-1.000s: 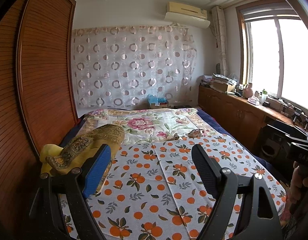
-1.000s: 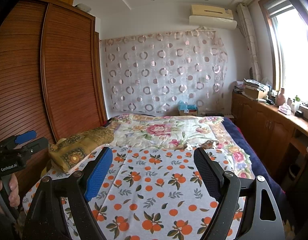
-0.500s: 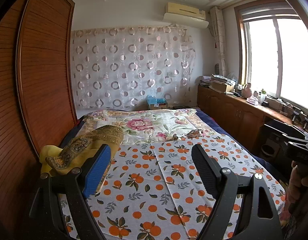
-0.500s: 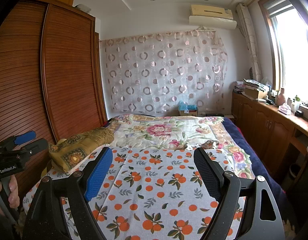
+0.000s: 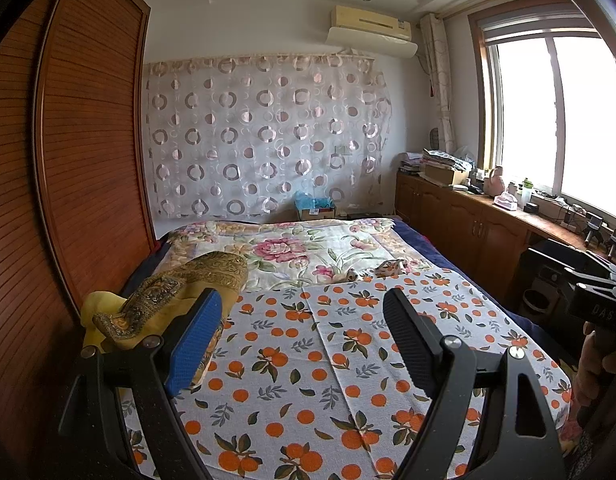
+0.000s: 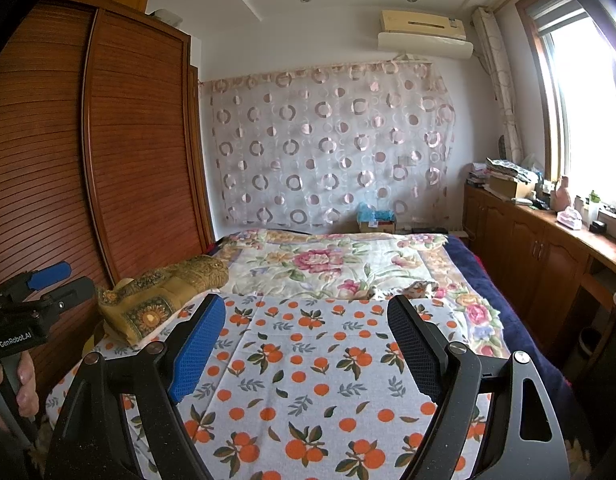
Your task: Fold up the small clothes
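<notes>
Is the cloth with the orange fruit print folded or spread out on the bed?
Spread out: the orange-print cloth lies flat over the bed, no layers turned over.

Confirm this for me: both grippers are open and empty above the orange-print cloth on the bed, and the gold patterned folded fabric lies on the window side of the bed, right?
Not quite. The gold patterned folded fabric lies on the wooden wardrobe side, opposite the window, as the right wrist view shows. The rest holds: left gripper and right gripper are open and empty above the orange-print cloth.
</notes>
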The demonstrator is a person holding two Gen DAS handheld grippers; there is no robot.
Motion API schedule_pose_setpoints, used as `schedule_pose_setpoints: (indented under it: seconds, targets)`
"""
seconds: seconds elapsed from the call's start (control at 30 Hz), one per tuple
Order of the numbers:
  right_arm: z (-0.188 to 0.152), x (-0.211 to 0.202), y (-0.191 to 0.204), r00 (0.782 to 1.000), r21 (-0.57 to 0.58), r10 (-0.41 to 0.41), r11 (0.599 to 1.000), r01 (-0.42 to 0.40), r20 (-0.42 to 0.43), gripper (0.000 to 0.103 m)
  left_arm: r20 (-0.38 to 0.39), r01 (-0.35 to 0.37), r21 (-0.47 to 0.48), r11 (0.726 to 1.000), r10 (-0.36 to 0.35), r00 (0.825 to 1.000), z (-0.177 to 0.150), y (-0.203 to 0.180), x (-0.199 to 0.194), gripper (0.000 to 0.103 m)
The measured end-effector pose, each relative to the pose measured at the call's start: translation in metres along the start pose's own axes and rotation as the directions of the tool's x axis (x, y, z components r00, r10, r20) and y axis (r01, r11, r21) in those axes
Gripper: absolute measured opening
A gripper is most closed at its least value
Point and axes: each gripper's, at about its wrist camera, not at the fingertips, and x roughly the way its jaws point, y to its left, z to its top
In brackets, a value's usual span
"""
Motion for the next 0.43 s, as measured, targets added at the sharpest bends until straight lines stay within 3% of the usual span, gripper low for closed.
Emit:
schedule_pose_setpoints:
  seconds: [0.43]
  targets:
    - [-0.0004,-0.0003,-0.0015,1.000,-0.002,0.003,1.000,-0.003,-0.002,0.085,0.001,-0.001,0.001,1.000,0.001,1.000,-0.0013,-0.0002,-0.0004,0.083]
